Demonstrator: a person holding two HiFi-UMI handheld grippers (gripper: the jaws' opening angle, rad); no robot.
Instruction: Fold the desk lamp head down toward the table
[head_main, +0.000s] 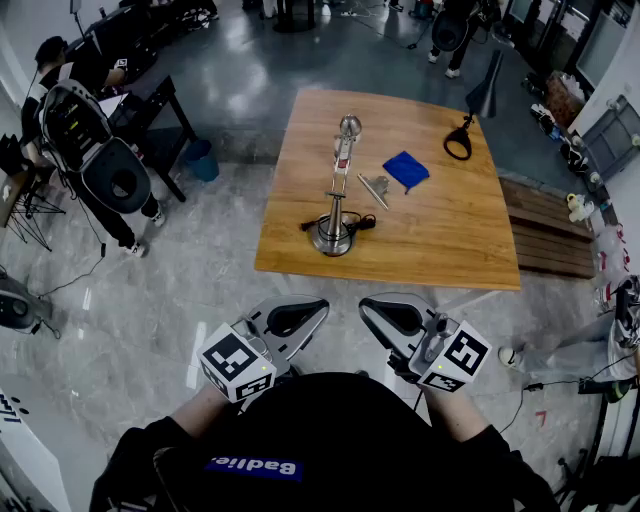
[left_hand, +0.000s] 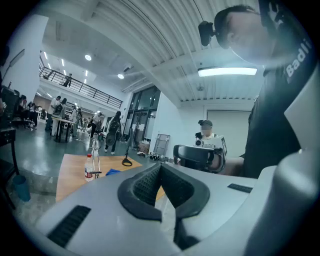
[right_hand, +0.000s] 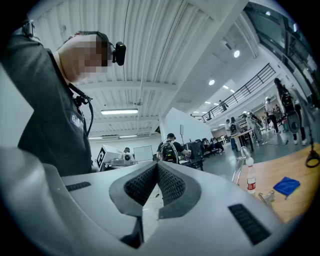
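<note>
Desk lamp (head_main: 339, 185) on the table (head_main: 440, 235) toward its near left, cloth (head_main: 405, 169) farther back to its right, metal piece (head_main: 375, 188) between them, left gripper (head_main: 296, 318) and right gripper (head_main: 394, 316) side by side before the near edge

A wooden desk (head_main: 440, 250) stands on pale marbled floor (head_main: 150, 310) beside a slatted wooden bench (head_main: 545, 240), dark glossy floor (head_main: 250, 70) beyond, a strip light (left_hand: 234, 71) and railed balcony (left_hand: 80, 86) overhead.

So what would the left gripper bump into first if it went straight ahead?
Probably the right gripper, close ahead of it; depth is unclear. The wooden table lies well off to one side.
</note>
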